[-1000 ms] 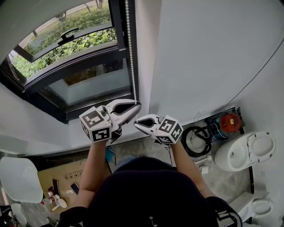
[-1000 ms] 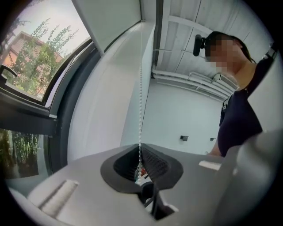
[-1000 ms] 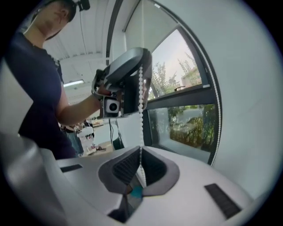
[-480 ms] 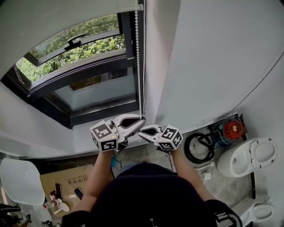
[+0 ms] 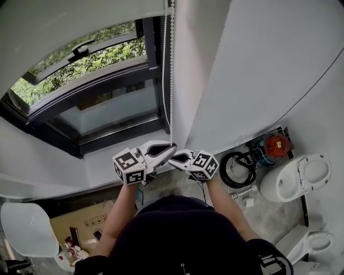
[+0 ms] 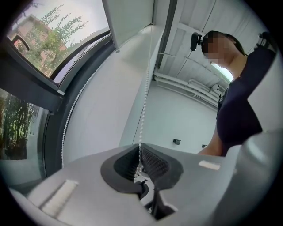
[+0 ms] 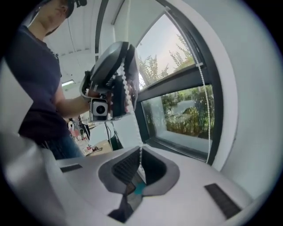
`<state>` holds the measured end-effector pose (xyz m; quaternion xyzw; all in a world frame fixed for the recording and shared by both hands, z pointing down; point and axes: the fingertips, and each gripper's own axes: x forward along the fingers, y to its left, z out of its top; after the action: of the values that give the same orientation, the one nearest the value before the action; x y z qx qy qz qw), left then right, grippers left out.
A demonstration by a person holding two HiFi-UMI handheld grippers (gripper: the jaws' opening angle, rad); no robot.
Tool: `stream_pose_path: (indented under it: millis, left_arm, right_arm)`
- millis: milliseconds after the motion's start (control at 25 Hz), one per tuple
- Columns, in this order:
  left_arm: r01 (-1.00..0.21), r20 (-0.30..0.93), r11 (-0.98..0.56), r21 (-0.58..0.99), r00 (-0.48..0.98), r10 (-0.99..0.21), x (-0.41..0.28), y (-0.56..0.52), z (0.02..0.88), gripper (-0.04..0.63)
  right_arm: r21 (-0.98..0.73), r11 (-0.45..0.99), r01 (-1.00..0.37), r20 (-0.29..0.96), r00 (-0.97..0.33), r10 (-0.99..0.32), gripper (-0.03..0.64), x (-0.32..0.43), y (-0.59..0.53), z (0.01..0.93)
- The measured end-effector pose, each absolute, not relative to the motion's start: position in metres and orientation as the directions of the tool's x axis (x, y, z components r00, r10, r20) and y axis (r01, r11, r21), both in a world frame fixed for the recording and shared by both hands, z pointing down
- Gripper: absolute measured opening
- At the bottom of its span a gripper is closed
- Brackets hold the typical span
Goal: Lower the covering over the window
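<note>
A white roller blind (image 5: 80,16) covers the top of the dark-framed window (image 5: 107,102). A white bead chain (image 5: 171,80) hangs down beside the frame's right post. My left gripper (image 5: 172,146) is shut on one strand of the chain, just above my right gripper (image 5: 171,157), which is shut on the chain too. In the left gripper view the chain (image 6: 144,110) runs straight down between the ribbed pads (image 6: 152,161). In the right gripper view the beads enter the shut jaws at the right gripper (image 7: 140,159), and the left gripper (image 7: 126,95) shows above with beads in its jaws.
A white wall stands right of the window. Below on the floor are a white toilet (image 5: 298,182), a red device (image 5: 278,146), a black coiled hose (image 5: 236,169), a cardboard box (image 5: 80,223) and a white chair (image 5: 27,228). The pale sill (image 5: 102,164) lies just behind the grippers.
Both grippers have come down together along the chain, staying shut on it. The blind's lower edge now covers slightly more of the window top.
</note>
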<state>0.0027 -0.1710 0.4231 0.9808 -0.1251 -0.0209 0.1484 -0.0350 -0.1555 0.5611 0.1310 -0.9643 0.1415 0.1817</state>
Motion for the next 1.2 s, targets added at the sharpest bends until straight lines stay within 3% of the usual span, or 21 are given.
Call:
stream_pose_path:
  millis: [240,560,680,1000,1200]
  left_arm:
    - [-0.234,0.071,-0.925,0.3,0.972,-0.223,-0.002,-0.164,0.462,0.023]
    - [-0.202,0.014,-0.929,0.312,0.978,-0.208,-0.013,-0.159,0.468,0.023]
    - [-0.191,-0.004,-0.929,0.316,0.979,-0.202,-0.016,-0.162,0.468,0.023]
    - [-0.131,0.004,-0.944,0.304,0.991,-0.136,-0.008,-0.155,0.468,0.023]
    - [-0.116,-0.002,-0.946,0.303,0.992,-0.123,-0.004,-0.15,0.467,0.023]
  right_arm:
    - [-0.191,0.932,-0.307,0.48,-0.858,-0.184,0.02,-0.035,-0.138,0.598]
    - [-0.282,0.884,-0.372,0.402,-0.883,-0.244,0.038,-0.026,-0.136,0.594]
    - [-0.27,0.874,-0.405,0.342,-0.888,-0.306,0.132,-0.01,-0.14,0.562]
    - [0.008,0.919,-0.394,0.099,-0.914,-0.393,0.13,-0.01,-0.155,0.386]
    - [0.034,0.941,-0.338,0.092,-0.936,-0.34,0.121,-0.033,-0.162,0.343]
